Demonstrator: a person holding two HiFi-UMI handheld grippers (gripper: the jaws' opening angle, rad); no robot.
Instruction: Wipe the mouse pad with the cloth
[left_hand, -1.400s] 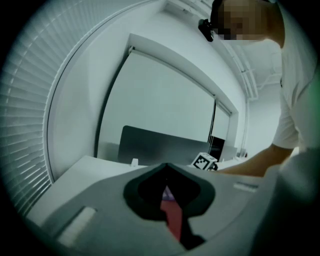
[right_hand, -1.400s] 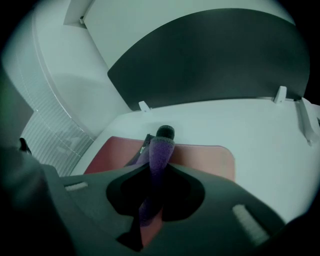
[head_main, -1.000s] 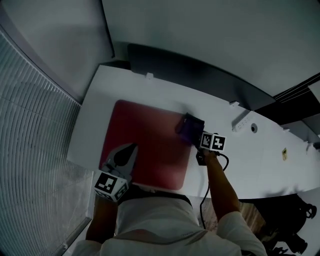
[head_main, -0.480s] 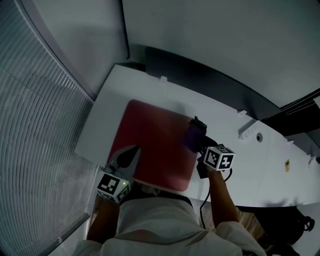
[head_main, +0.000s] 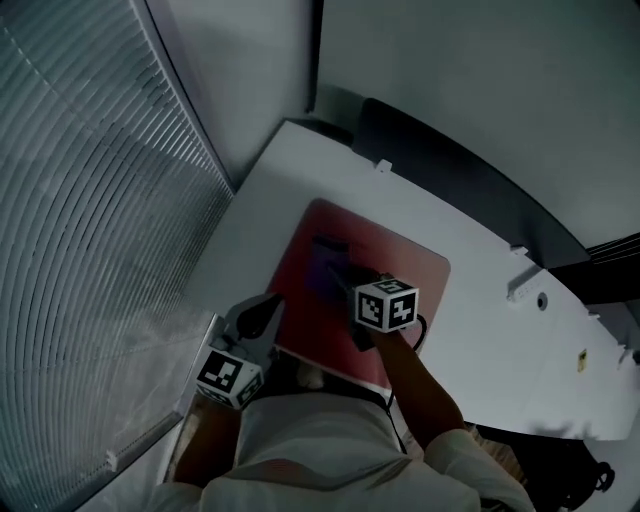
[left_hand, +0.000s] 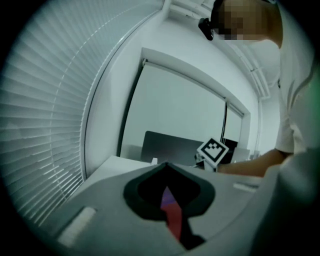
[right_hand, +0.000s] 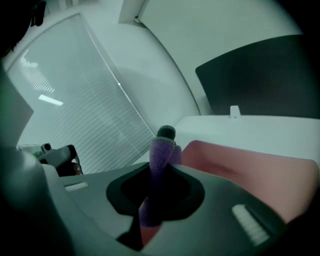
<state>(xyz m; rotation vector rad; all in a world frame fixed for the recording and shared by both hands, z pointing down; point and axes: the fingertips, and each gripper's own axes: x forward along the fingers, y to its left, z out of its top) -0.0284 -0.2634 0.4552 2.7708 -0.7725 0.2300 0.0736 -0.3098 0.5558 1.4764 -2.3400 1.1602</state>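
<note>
The red mouse pad lies on the white desk. A purple cloth rests on the pad's left half, and my right gripper is shut on it. In the right gripper view the cloth stands up between the jaws, with the pad beyond. My left gripper sits at the pad's near left edge, its jaws closed to a point with nothing held. The left gripper view shows a strip of the pad through the slit between the jaws.
Window blinds run along the desk's left side. A dark panel stands behind the desk's far edge. A small round fitting sits on the desk to the right. The person's torso is close to the near edge.
My right gripper has dragged the cloth from the pad's right edge leftward across it. The left gripper has stayed at the near left edge. The head view has swung.
</note>
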